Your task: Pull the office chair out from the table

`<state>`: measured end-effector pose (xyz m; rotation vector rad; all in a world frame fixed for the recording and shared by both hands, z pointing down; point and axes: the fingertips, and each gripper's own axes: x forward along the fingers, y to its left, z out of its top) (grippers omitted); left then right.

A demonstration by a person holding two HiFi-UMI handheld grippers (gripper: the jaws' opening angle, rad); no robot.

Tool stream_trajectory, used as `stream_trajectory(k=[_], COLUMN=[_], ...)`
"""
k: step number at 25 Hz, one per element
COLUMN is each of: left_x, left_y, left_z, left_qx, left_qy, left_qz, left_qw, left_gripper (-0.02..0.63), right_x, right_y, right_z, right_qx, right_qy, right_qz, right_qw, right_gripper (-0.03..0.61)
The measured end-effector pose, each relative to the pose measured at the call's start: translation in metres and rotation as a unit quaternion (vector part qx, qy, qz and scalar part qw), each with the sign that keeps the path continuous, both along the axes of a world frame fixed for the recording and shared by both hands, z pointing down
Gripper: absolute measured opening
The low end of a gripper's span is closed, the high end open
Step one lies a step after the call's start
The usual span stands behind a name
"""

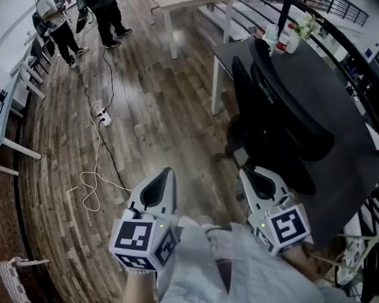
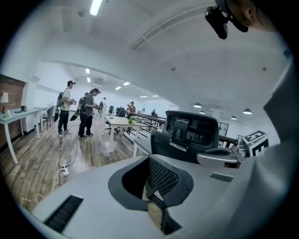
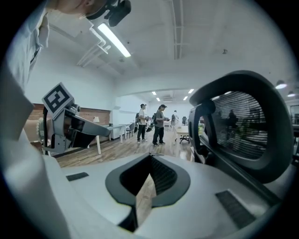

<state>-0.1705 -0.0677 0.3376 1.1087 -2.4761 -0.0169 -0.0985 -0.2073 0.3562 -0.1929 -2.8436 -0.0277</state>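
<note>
Approach looks like the step in hand: neither claw has hold of anything yet. Your left gripper has its jaws pressed together and empty, pointing over bare floor just left of the chair. Your right gripper is likewise closed on nothing, its tip near the chair's low, near side; I can't say it touches. The office chair sits tucked against the near long edge of the dark table, with its mesh backrest turned towards you and looming close on the right of the right gripper view.

I'd judge the next move calls for parting the jaws of at least the right gripper and bringing them onto a firm edge. The backrest rim or the armrest would serve. Clamp there, then draw the chair back towards yourself, away from the table edge.

For room, taking it from the left: a white desk lines the far left wall, well apart from you. A cable with a power strip snakes across the boards left of your left gripper, so the castors could snag if the chair swings that way. Two people stand far up the room, out of the way. The boards between you and the chair look open, which makes straight back the clean path. On the right, the table and then a dark railing close that side off, so allow no drift there
</note>
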Motion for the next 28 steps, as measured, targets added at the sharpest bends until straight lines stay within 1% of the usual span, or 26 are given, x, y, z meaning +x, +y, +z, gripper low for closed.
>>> stream_trajectory(k=[4, 8, 10, 12, 14, 17, 20, 23, 25, 28], left_x=[-0.014, -0.032, -0.041, -0.053, -0.063, -0.079, -0.097, -0.113, -0.118, -0.123], left_y=[-0.031, -0.06, -0.075, -0.092, -0.106, -0.123, -0.142, -0.155, -0.164, -0.183], left_z=[-0.005, -0.008, -0.009, -0.011, -0.011, -0.012, -0.015, -0.014, -0.011, -0.009], left_qx=[0.0, 0.001, 0.0, 0.001, 0.001, -0.002, 0.0, -0.001, -0.003, 0.005], left_qy=[-0.009, -0.022, -0.03, -0.039, -0.04, -0.046, -0.05, -0.052, -0.049, -0.056], left_qz=[0.039, 0.082, 0.106, 0.138, 0.173, 0.213, 0.257, 0.297, 0.326, 0.372], left_qw=[0.9992, 0.9964, 0.994, 0.9897, 0.9841, 0.976, 0.9652, 0.9535, 0.9441, 0.9265], left_gripper=[0.005, 0.005, 0.005, 0.005, 0.005, 0.005, 0.005, 0.005, 0.006, 0.005], right_x=[-0.004, -0.012, -0.015, -0.019, -0.022, -0.025, -0.028, -0.033, -0.031, -0.025], right_y=[-0.022, -0.039, -0.048, -0.056, -0.062, -0.07, -0.077, -0.078, -0.08, -0.086], right_z=[-0.003, -0.004, -0.006, -0.009, -0.01, -0.011, -0.011, -0.013, -0.012, -0.011], right_qx=[0.002, 0.001, 0.002, 0.006, 0.01, 0.008, 0.001, 0.004, 0.005, 0.006], right_qy=[-0.006, -0.011, -0.015, -0.022, -0.028, -0.03, -0.024, -0.019, -0.015, -0.01], right_qz=[0.036, 0.073, 0.091, 0.116, 0.145, 0.186, 0.239, 0.28, 0.309, 0.362], right_qw=[0.999, 0.997, 0.996, 0.993, 0.989, 0.982, 0.971, 0.96, 0.951, 0.932], right_gripper=[0.005, 0.005, 0.005, 0.005, 0.005, 0.005, 0.005, 0.005, 0.005, 0.005])
